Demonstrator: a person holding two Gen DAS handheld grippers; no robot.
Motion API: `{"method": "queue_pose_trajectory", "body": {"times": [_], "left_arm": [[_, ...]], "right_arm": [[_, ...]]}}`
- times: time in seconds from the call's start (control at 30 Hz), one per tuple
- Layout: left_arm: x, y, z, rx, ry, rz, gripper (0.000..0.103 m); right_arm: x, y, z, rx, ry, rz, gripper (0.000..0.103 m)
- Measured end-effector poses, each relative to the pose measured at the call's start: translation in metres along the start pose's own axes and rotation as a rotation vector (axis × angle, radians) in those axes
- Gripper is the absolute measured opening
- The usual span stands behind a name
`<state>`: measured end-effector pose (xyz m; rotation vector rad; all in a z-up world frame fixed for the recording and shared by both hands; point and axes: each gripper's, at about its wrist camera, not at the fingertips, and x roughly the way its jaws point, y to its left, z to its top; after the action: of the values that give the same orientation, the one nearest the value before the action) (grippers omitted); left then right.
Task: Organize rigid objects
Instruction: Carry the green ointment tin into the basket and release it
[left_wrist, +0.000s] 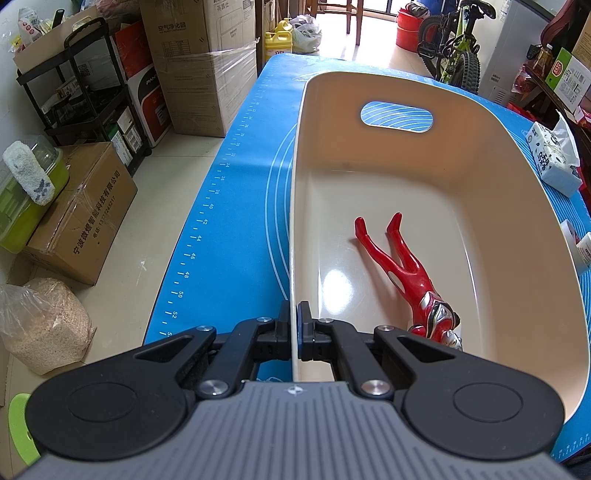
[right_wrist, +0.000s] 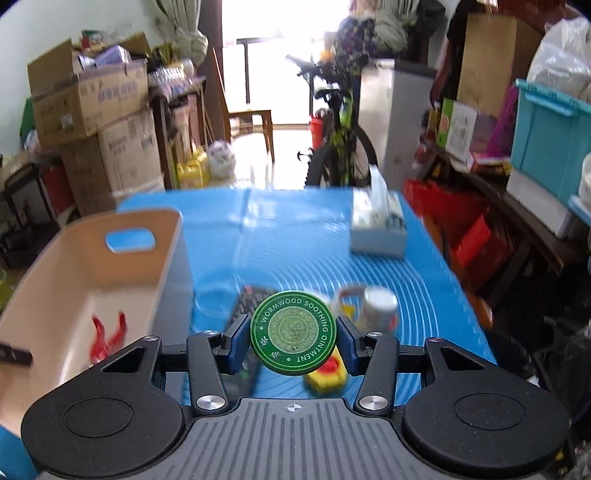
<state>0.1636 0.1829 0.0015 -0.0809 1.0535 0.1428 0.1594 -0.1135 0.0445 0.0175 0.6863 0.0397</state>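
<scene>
A beige plastic basket (left_wrist: 480, 155) with a handle slot stands on the blue mat. A red and silver hero figure (left_wrist: 410, 273) lies on its floor. My left gripper (left_wrist: 294, 325) is shut on the basket's near left rim. My right gripper (right_wrist: 293, 332) is shut on a round green ointment tin (right_wrist: 293, 332) and holds it above the mat, right of the basket (right_wrist: 74, 266). The red figure (right_wrist: 107, 332) shows blurred inside the basket. Below the tin lie a dark remote (right_wrist: 243, 306), a yellow and red toy (right_wrist: 327, 373) and a white jar (right_wrist: 376, 308).
A tissue box (right_wrist: 376, 225) stands at the mat's far right; it also shows in the left wrist view (left_wrist: 550, 158). Cardboard boxes (left_wrist: 207, 66) and a black cart (left_wrist: 85, 92) stand left of the table, a bicycle (right_wrist: 340, 147) beyond it, shelves at right.
</scene>
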Motion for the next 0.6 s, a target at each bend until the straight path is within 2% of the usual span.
{"method": "queue_pose_trajectory", "body": {"times": [0.33, 0.6], "left_arm": [[0.000, 0.000, 0.000, 0.000, 0.000, 0.000, 0.004], [0.000, 0.000, 0.000, 0.001, 0.000, 0.001, 0.004]], "right_arm": [[0.003, 0.056, 0.037, -0.126, -0.059, 0.095, 0.055], [0.013, 0.102, 0.035, -0.145, -0.036, 0.177, 0.055]]}}
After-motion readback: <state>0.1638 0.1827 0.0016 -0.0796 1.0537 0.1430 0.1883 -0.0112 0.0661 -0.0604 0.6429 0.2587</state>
